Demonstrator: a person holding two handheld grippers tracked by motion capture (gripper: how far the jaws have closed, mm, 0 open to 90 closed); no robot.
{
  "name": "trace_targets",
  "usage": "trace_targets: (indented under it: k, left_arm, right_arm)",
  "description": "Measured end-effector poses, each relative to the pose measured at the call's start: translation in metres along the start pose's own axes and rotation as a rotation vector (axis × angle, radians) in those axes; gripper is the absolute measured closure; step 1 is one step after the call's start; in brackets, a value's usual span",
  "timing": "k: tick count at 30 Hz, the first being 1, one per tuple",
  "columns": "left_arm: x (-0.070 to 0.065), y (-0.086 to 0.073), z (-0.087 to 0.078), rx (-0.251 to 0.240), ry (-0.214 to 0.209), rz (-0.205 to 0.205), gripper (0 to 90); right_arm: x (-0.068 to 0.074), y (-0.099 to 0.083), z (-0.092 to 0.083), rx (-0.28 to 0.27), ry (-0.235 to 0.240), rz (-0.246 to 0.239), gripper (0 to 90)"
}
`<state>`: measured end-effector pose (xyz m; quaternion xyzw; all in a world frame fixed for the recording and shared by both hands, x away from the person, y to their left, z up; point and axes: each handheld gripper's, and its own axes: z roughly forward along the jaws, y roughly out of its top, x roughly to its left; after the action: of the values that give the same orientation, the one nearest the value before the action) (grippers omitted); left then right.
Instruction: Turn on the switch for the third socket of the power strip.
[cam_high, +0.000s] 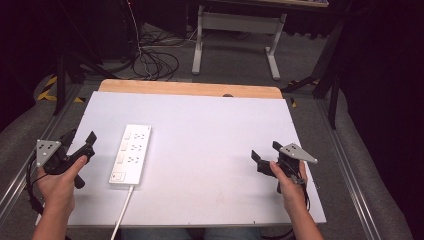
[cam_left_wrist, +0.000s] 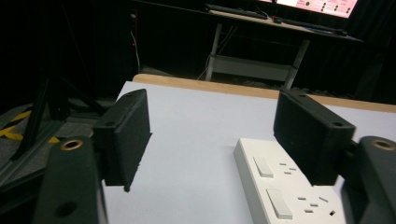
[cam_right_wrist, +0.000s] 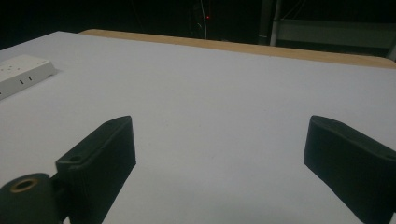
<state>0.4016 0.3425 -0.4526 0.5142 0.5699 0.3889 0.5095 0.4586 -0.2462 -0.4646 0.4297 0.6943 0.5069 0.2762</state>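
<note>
Left hand-held gripper (cam_high: 83, 141) partly hides power strip's (cam_high: 131, 154) seemingly white end

Dim room, evenly lit white tabletop (cam_high: 210, 150), black surroundings, soft focus

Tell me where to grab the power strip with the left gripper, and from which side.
Grip the power strip across its narrow width, near the middle of its length, coming down from above with the left gripper. It lies flat on the table, long and slim, so only the two long side walls offer parallel faces. Stay off the near end, where the cord exits. Its jaws look wide enough, probably.
</note>
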Motion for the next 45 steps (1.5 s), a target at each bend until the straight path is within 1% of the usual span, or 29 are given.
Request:
trace_targets:
  k: [1,2,3,4,5,9,10,14,17,18,20,21,22,24,25,26,28,31,35,36,37,39,40,41,43,44,45]
  left_arm:
    - [0.0003,0.0001,-0.0001,0.001,-0.003,0.0,32.3]
    - [0.0014,0.0004,-0.0003,0.003,-0.004,0.01,34.4]
    - [0.0019,0.0006,-0.0004,0.008,-0.007,0.006,35.9]
    - [0.0018,0.0006,-0.0003,0.008,-0.006,-0.005,38.1]
    - [0.002,0.0006,-0.0003,0.008,-0.006,-0.01,38.1]
    - [0.0032,0.0017,-0.0014,0.006,0.0,-0.007,45.5]
    - [0.0033,0.002,-0.0018,0.003,0.001,-0.014,49.0]
    - [0.0052,0.0032,-0.0032,0.0,0.006,-0.025,53.9]
    - [0.0071,0.004,-0.0041,0.0,0.008,-0.017,58.4]
    - [0.0068,0.0039,-0.0039,-0.001,0.006,-0.026,60.5]
    - [0.0071,0.004,-0.0037,0.0,0.001,-0.026,62.3]
    - [0.0072,0.004,-0.0037,0.001,0.0,-0.02,63.3]
    - [0.0075,0.0044,-0.0036,0.002,-0.002,-0.003,64.2]
    - [0.0072,0.0045,-0.0033,0.001,-0.003,0.0,66.1]
    - [0.0062,0.0042,-0.0028,-0.001,-0.01,-0.01,67.4]
    - [0.0062,0.0042,-0.0026,-0.001,-0.012,-0.006,67.4]
    - [0.0063,0.0042,-0.0022,-0.002,-0.015,0.005,71.0]
    - [0.0065,0.0042,-0.0018,-0.002,-0.023,0.023,73.8]
    - [0.0057,0.0045,-0.0017,-0.002,-0.029,0.033,76.6]
    - [0.0059,0.0047,-0.002,0.001,-0.035,0.041,77.8]
    - [0.0053,0.0047,-0.002,0.0,-0.038,0.038,80.8]
    - [0.005,0.0049,-0.0021,0.0,-0.042,0.042,82.1]
    - [0.0048,0.0049,-0.0022,-0.001,-0.044,0.041,85.2]
    - [0.0051,0.005,-0.0022,0.0,-0.047,0.048,85.2]
    - [0.0044,0.0047,-0.0022,-0.011,-0.044,0.043,87.2]
    - [0.005,0.005,-0.0025,-0.016,-0.043,0.057,88.7]
    - [0.0043,0.005,-0.0025,-0.021,-0.045,0.058,89.7]
  right_arm:
    - [0.0,0.0,0.0,0.0,0.0,-0.001,9.5]
    - [0.0,0.0,0.0,0.001,0.0,-0.001,9.5]
    - [0.0001,-0.0001,0.0,0.002,0.001,-0.001,9.5]
    - [-0.0001,-0.0001,0.0,0.003,0.0,-0.001,9.6]
    - [-0.0001,-0.0001,0.0,0.003,0.0,-0.001,9.6]
    - [-0.0003,-0.0002,-0.0006,0.002,-0.001,-0.001,9.8]
    - [-0.0005,-0.0003,-0.0007,0.004,0.0,0.002,9.8]
    - [-0.0009,-0.0006,-0.0003,0.006,0.002,0.0,9.8]
    - [-0.0009,-0.0006,-0.0003,0.007,0.003,0.0,9.8]
    - [-0.0012,-0.0007,-0.0005,0.009,0.001,-0.001,9.8]
    - [-0.0015,-0.0007,-0.0009,0.011,0.001,0.002,9.8]
    - [-0.0015,-0.0007,-0.0011,0.01,0.001,0.008,9.8]
    - [-0.0015,-0.0007,-0.0013,0.01,0.001,0.01,9.8]
    - [-0.0017,-0.0008,-0.0016,0.009,0.0,0.009,9.8]
    - [-0.0016,-0.0008,-0.0017,0.009,0.0,0.009,9.8]
    - [-0.0016,-0.0008,-0.0017,0.009,0.0,0.009,9.8]
    - [-0.0017,-0.0011,-0.0017,0.011,0.003,0.004,9.8]
    - [-0.002,-0.0012,-0.0016,0.013,0.003,0.005,9.8]
    - [-0.0022,-0.0012,-0.0018,0.012,0.003,0.005,9.8]
    - [-0.002,-0.0011,-0.0017,0.01,0.002,0.008,9.8]
    - [-0.0018,-0.0011,-0.0018,0.01,0.004,0.008,9.8]
    - [-0.0019,-0.0011,-0.0018,0.011,0.005,0.005,9.8]
    - [-0.0017,-0.0011,-0.0018,0.01,0.004,0.008,9.8]
    - [-0.0017,-0.0011,-0.0018,0.01,0.004,0.008,9.8]
    - [-0.0018,-0.001,-0.002,0.009,0.004,0.009,9.8]
    - [-0.0019,-0.001,-0.002,0.01,0.004,0.008,9.8]
    - [-0.0021,-0.0011,-0.0018,0.01,0.003,0.008,9.8]
